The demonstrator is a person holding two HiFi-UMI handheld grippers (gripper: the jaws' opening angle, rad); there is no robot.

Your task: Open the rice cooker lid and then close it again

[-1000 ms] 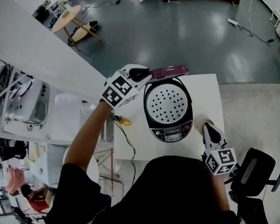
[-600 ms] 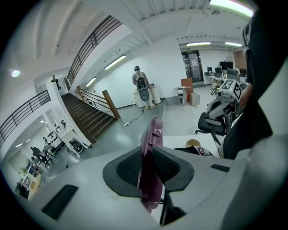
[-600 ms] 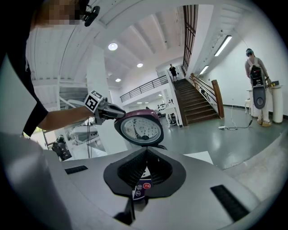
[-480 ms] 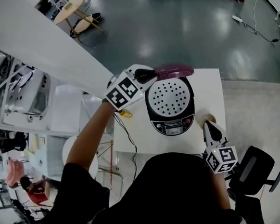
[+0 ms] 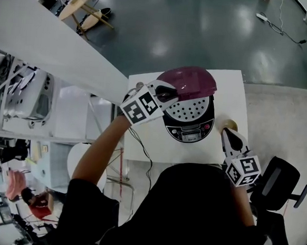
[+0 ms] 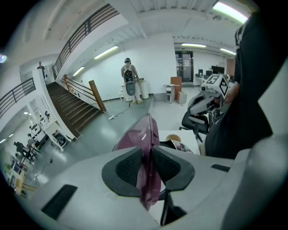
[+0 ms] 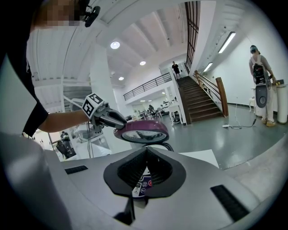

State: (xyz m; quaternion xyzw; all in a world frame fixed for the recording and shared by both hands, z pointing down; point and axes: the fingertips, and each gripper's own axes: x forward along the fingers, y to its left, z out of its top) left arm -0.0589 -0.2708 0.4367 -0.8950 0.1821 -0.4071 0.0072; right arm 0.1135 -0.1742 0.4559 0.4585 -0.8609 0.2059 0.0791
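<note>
Above the cooker (image 5: 190, 128), our left gripper (image 5: 168, 94) pinches the lid (image 5: 191, 80), jaws just loosening; it could slip and slam. Right gripper (image 5: 226, 134): closed, empty.

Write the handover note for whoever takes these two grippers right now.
Left hand-held gripper: shut on the edge of the purple lid; its jaws have just opened slightly, but the pads pinch the lid.
Right hand-held gripper: shut, empty, beside the rice cooker on the white table.
Done: the lid is opened; it is tilted part-way over the cooker.
Left: lower the lid until it shuts, then let go.
</note>
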